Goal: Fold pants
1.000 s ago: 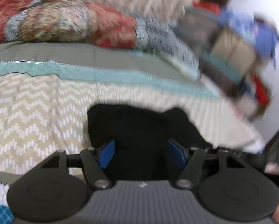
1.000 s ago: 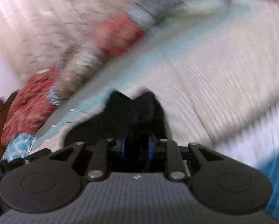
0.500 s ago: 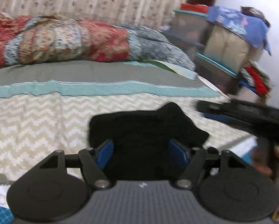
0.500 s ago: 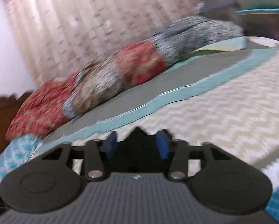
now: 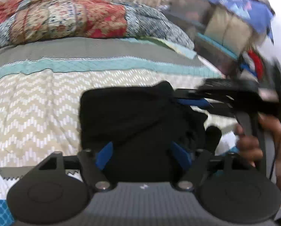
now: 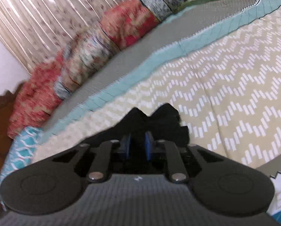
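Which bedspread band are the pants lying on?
The beige zigzag band; the black pants lie on it, short of the teal stripe and grey band beyond.

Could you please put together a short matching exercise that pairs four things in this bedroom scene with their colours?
Things:
1. folded pants
2. band across the bedspread
3. rolled quilt at the far side of the bed
4. cloth draped over the stacked boxes

Colours:
A. blue
B. black
C. teal
D. red mixed with patterned patchwork

Pairs: 1-B, 2-C, 3-D, 4-A
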Motion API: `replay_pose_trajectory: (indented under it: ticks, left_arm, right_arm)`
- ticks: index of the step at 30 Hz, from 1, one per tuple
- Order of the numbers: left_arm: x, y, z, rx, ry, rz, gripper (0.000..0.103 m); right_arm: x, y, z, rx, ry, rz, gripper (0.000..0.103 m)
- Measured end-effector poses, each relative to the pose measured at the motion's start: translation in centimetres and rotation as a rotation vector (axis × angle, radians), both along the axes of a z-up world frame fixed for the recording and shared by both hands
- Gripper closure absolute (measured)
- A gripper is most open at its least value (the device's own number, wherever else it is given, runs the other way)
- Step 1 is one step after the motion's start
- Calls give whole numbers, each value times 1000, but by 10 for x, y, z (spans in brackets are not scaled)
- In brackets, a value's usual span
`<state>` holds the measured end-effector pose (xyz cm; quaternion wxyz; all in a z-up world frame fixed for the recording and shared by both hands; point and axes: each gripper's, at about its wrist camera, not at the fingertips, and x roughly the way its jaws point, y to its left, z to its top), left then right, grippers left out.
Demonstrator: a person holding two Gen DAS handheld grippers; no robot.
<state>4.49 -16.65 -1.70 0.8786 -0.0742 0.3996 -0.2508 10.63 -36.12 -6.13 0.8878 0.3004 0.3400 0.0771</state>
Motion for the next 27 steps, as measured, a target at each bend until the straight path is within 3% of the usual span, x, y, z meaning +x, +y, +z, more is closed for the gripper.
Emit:
replay_pose_trajectory:
  ticks: [2, 4, 8, 13, 17, 18, 19, 20, 21, 23, 27]
  left_arm:
    - [5, 21, 6, -45, 12, 60, 8]
    - [16, 45, 5, -118, 58, 109, 6]
    - [43, 69, -14, -230, 210, 157, 0]
    - [59, 54, -43, -251, 310, 112, 0]
    - [57, 27, -70, -240, 385, 15, 1]
    - [53, 23, -72, -234, 361, 8, 2]
    - [48, 19, -70, -226, 327, -9, 9]
    - [46, 17, -67, -231, 319, -27, 24]
    - [44, 18, -63, -229, 312, -20, 36]
    - [43, 22, -48, -257, 293, -33, 47]
    - [53, 35, -10, -307, 211, -30, 50]
  right_arm:
    - [-25, -8, 7, 11, -63, -59, 15]
    - [-43, -19, 5, 51, -71, -58, 16]
    - [-58, -30, -19, 137, 2, -49, 15]
    - [-52, -26, -41, 274, 76, 7, 14]
    - [-52, -11, -42, 202, 76, 31, 9]
    - [-50, -3, -39, 174, 79, 72, 11]
    - [-48, 4, -35, 152, 94, 119, 16]
    - [-47, 11, -32, 123, 107, 136, 37]
    - [-48, 16, -25, 81, 106, 142, 43]
    - [-47, 23, -9, 48, 82, 168, 53]
    - [-31, 35, 32, 28, -41, 222, 58]
